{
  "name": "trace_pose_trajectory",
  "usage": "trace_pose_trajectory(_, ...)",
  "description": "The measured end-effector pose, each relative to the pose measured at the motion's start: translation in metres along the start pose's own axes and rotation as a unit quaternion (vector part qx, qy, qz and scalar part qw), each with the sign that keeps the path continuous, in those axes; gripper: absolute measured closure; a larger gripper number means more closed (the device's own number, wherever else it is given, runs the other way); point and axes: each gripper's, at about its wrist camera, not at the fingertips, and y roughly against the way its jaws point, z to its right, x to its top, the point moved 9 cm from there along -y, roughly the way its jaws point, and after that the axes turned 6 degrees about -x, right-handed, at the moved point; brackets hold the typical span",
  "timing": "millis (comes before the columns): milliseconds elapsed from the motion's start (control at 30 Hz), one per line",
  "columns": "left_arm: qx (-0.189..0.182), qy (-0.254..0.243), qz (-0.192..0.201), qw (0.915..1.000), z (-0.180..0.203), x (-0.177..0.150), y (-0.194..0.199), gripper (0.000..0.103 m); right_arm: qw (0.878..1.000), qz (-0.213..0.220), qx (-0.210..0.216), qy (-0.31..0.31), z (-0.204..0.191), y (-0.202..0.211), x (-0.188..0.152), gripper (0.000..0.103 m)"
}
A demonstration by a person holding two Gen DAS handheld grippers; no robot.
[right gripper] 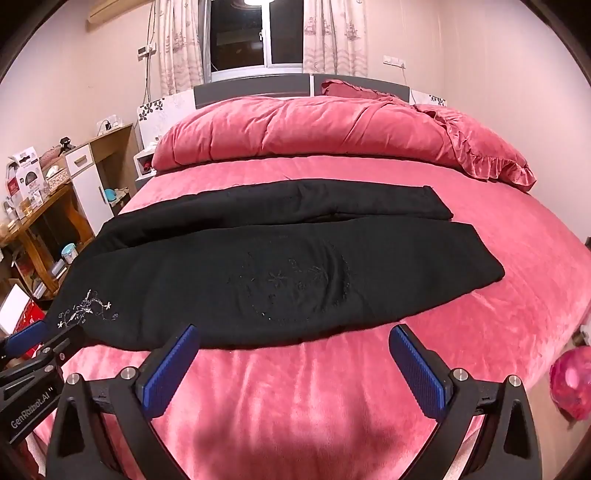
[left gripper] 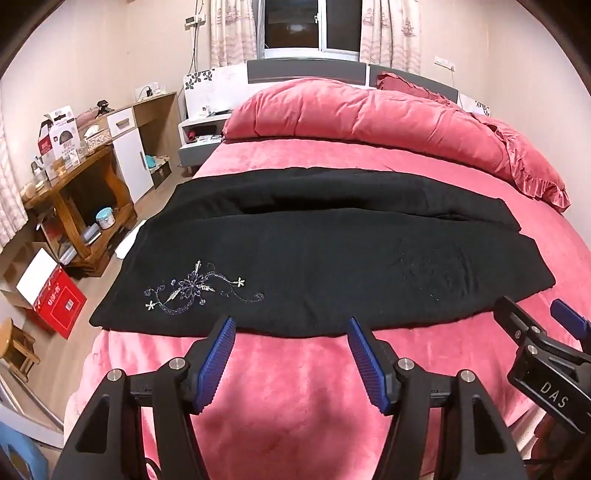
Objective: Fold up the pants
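Pants (left gripper: pixel 314 258) of black cloth lie spread across the pink bed sheet (left gripper: pixel 288 398), their length running from the left side of the bed to the right. One leg lies nearer the grippers and the other behind it, toward the rolled pink duvet (left gripper: pixel 354 114) at the head of the bed; a dark fold or gap runs between the two legs. Silver floral embroidery (left gripper: pixel 201 290) marks the near leg toward its left end, and a fainter stitched pattern (right gripper: pixel 295 280) sits further right, though its exact shape is hard to make out against the black.

Left gripper (left gripper: pixel 291 325) hovers just short of the near edge of the pants, its blue-padded fingers (left gripper: pixel 218 362) spread apart with nothing between them. Right gripper (right gripper: pixel 295 336) sits beside it, to its right, at the same near edge; its fingers (right gripper: pixel 173 365) are likewise spread wide and hold nothing. Whether either fingertip touches the cloth cannot be told from these views.

Left of the bed stand a wooden table (left gripper: pixel 74 192) stacked with boxes and a white cabinet (left gripper: pixel 129 162), with a red carton (left gripper: pixel 59 302) on the floor below. Behind the headboard (left gripper: pixel 306 70), patterned curtains (left gripper: pixel 232 33) frame a dark window (left gripper: pixel 291 22).
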Motion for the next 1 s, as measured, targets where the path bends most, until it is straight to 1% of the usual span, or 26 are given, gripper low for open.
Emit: trace_pose_trajectory(1000, -0.007, 0.005, -0.004, 1.0000, 0.0022, 0.0009, -0.0014, 0.038, 1.000, -0.002, -0.003, 0.001, 0.0016, -0.0016, -0.0021, 0.000)
